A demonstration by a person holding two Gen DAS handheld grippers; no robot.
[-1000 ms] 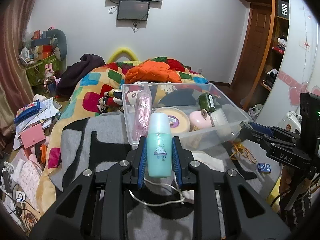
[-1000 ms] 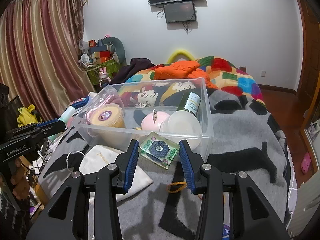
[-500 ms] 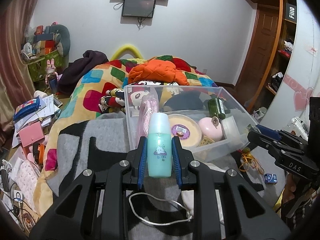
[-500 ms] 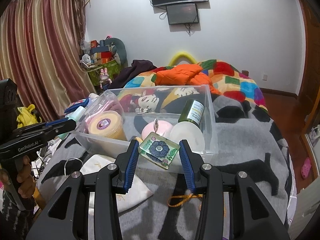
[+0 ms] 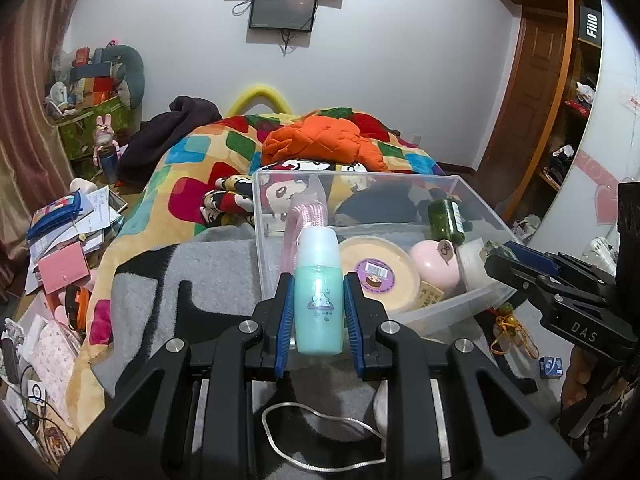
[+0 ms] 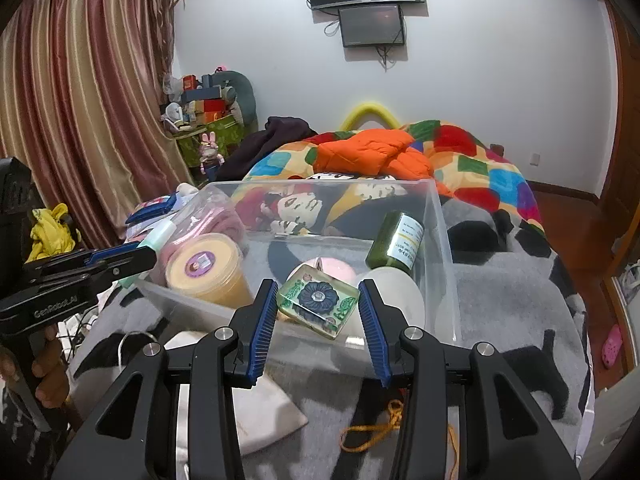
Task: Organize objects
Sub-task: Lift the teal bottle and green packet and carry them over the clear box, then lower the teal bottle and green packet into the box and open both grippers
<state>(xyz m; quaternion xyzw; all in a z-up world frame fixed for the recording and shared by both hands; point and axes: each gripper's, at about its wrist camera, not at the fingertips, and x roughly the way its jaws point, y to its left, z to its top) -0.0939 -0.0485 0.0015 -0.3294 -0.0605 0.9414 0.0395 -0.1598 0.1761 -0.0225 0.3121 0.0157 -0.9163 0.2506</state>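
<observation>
Readable text: "DAS" on the right tool's arm, seen in the left wrist view; "GenRobot.AI" on the left tool's arm, seen in the right wrist view; "FiiO" on a black box [image 5: 591, 26] on the wooden shelf at upper right. The dark green bottle [image 6: 397, 240] carries a white label w/ print too small to read; the yellow tub [image 5: 379, 273] has a purple round sticker w/ a barcode.

Left tool [image 5: 319, 312]: jaws pinch a teal lotion bottle [image 5: 319, 292], upright, frosted cap up, small cartoon print on its front. It is held just before the near-left corner of the clear plastic bin [image 5: 484, 295], which rests on the grey blanket [image 5: 216, 268] on the bed.

Right tool [image 6: 318, 312]: blue pads grip a clear resin block w/ a dark flower [image 6: 318, 300], tilted, held at the bin's [image 6: 440, 240] near wall.

In the bin: yellow tub, pink egg-shaped item [image 5: 436, 262], green bottle leaning on the far-right side, pink coiled item in a bag [image 5: 306, 220].
</observation>
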